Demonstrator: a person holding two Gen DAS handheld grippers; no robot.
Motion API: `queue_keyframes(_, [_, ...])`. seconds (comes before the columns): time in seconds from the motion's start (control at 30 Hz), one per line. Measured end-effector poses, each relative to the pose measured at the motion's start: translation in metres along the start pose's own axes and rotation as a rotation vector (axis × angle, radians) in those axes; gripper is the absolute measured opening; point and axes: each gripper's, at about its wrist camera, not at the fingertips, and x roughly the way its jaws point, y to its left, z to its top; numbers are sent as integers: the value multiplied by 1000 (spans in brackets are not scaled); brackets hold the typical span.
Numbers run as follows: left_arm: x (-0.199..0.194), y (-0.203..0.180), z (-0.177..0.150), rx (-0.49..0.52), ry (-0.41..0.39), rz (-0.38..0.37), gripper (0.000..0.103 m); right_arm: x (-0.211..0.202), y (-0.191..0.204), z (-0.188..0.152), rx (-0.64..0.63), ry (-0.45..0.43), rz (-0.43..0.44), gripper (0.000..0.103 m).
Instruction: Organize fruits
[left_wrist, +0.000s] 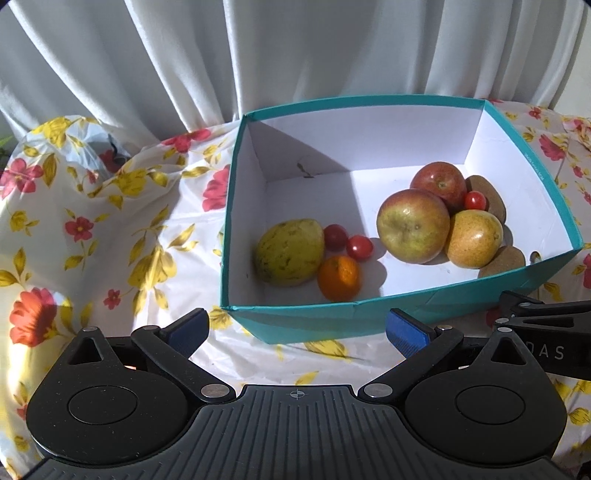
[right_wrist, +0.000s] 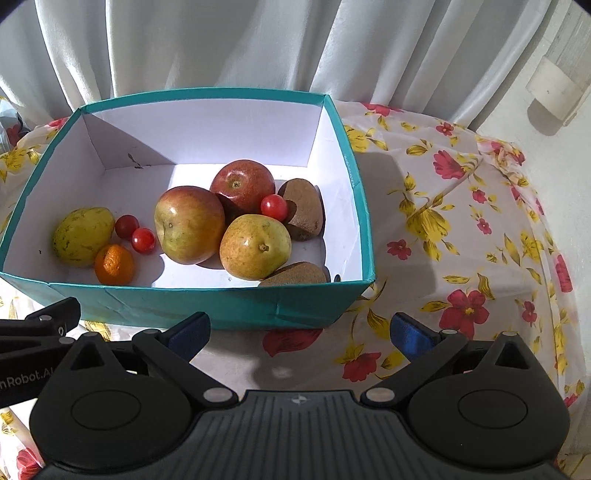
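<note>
We see the teal box (right_wrist: 207, 302) on the floral tablecloth (right_wrist: 461, 229), white curtain (right_wrist: 221, 44) behind it. Its long axis runs 9 to 3 o'clock in the right wrist view, the open top facing up.

Inside, at the 9 o'clock end: a yellow-green fruit (right_wrist: 83, 236) lying with its long axis roughly 8 to 2 o'clock, an orange (right_wrist: 114, 264) touching it at 5 o'clock, and two cherry tomatoes (right_wrist: 143, 240) just beside both.

Toward 3 o'clock sits a cluster: a large apple (right_wrist: 188, 223), a red apple (right_wrist: 242, 184) behind it with its stem dimple tipped toward us, a pear (right_wrist: 255, 245) with its stem end facing us, a third cherry tomato (right_wrist: 274, 206) resting among them, a kiwi (right_wrist: 301, 208) at the back and another kiwi (right_wrist: 295, 275) against the near wall.

Our left gripper (left_wrist: 297, 330) is level in front of the box's near wall, fingers spread wide, nothing between them. Our right gripper (right_wrist: 299, 332) is posed likewise, fingers apart and empty, just beside the left at 3 o'clock.
</note>
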Motion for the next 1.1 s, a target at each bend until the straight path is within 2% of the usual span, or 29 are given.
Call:
queue_keyframes(0.13, [6, 0, 6, 4, 32, 1, 103, 5, 3, 7, -26, 9, -20, 103])
queue_keyframes(0.33, [15, -1, 10, 8, 87, -12, 103, 17, 6, 14, -54, 71, -15, 103])
queue_keyframes(1.1, [22, 1, 13, 2, 126, -33, 103, 24, 7, 15, -61, 101, -11, 103])
